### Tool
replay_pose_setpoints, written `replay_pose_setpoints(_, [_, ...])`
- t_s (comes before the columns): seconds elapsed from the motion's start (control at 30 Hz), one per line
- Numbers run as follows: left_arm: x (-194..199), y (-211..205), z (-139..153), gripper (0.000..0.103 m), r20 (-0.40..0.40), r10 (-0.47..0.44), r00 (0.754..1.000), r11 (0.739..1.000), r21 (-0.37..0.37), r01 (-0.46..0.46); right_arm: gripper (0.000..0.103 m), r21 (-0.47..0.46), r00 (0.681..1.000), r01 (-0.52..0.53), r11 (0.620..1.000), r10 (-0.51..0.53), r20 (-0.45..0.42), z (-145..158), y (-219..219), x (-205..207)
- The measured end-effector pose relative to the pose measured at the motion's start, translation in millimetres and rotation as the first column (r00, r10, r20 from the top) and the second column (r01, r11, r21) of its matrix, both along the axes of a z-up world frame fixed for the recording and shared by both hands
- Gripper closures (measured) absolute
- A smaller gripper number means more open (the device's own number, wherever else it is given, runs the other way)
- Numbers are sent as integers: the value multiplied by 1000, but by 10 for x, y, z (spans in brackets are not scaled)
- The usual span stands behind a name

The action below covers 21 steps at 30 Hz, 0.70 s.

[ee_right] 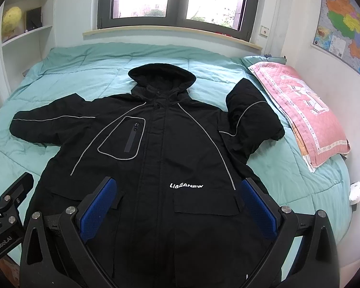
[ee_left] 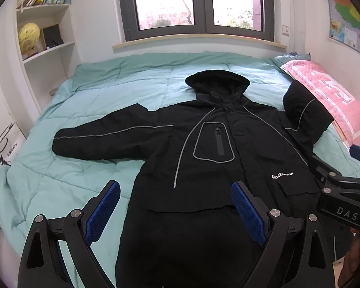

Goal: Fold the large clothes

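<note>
Your left gripper (ee_left: 175, 212), black-framed with blue ribbed pads, hangs spread wide over the lower left part of the garment with nothing between its fingers, and your right gripper (ee_right: 180, 208) of the same build is just as widely parted above the hem area, also empty (each tool shows at the edge of the other's camera, so they sit close side by side). Below both lies the large black hooded jacket with grey reflective piping (ee_right: 160, 148), spread front-up on the bed's mint-green quilted cover (ee_right: 60, 76), hood toward the window and hem toward you. Its sleeve on your left (ee_left: 98, 139) stretches out flat across the quilt, while the sleeve on your right (ee_right: 249, 120) is bent upward and bunched, its cuff end lying just beside the pink quilted pillow (ee_right: 304, 115). A zipped chest pocket outlined in grey (ee_right: 124, 139) and white lettering (ee_right: 186, 186) mark the jacket's front. Beyond the bed you see a dark-framed window (ee_left: 201, 4), white shelves with a yellow globe (ee_left: 29, 36) on the left wall, and a coloured wall map (ee_right: 348, 28) on the right.
</note>
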State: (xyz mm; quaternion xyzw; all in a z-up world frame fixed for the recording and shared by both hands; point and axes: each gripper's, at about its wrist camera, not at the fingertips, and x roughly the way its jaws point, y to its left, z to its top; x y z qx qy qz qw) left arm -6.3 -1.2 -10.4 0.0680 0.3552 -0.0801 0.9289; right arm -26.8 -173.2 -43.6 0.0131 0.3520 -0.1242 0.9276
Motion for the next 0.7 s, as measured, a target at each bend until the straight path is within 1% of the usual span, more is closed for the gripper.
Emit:
replay_pose_setpoints(0.27, [20,7,5,9,-5,2,1000,1000,-4,-2,0,5,1000,-1,1000,1,-4,4,-6,19])
replay_pose_setpoints(0.7, [13,-13,-27,9,3,28,1000,999,19,-28,0,24,1000,-2,1000,2,-16,-39,-12,46])
